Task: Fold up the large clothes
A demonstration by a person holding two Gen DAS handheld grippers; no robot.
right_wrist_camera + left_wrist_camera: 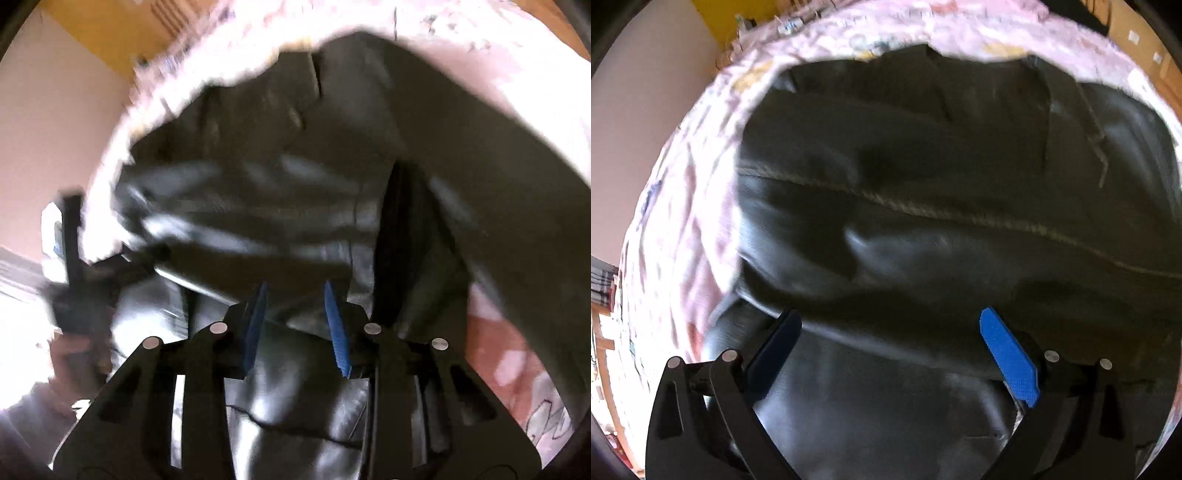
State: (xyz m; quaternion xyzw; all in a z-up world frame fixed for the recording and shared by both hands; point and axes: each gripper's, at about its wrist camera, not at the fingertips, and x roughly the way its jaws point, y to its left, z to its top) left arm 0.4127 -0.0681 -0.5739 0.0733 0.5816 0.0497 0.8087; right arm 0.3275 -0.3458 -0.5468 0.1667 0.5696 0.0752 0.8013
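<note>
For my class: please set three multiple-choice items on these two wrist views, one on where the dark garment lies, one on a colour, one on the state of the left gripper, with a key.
1. Where does the dark jacket lie?
A. on a pink patterned bedsheet
B. on a hanger
C. in a basket

2. What colour are the pads on the gripper fingers?
A. red
B. blue
C. white

3. How does the left gripper stand?
A. shut on a sleeve
B. out of view
C. open, fingers wide apart

Key: 1 A, pink printed cloth borders the jacket in both views. 2 B, blue pads show on both the left and the right gripper. 3 C, a wide gap separates its fingers, with nothing between them.
</note>
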